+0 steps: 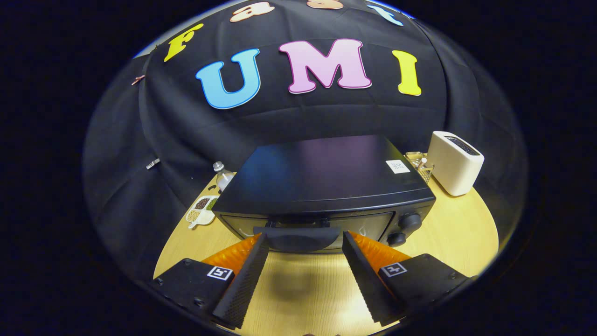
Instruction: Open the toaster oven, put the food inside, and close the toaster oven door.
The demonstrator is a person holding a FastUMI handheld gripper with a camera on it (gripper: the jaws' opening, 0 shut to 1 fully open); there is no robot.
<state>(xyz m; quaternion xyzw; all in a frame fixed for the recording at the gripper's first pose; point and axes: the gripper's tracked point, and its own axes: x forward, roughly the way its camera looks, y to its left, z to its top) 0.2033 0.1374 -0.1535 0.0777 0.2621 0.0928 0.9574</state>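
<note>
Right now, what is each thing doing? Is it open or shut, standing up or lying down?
Toaster oven: door shut.
Oven door handle: right at the fingertips, not gripped.
Gripper: open, one finger on each side of the handle.
Toaster: upright behind the oven, slot on top.
Bottle: upright, cap on.
Snack tray: flat on the table, sections filled.
Table: holds everything.
</note>
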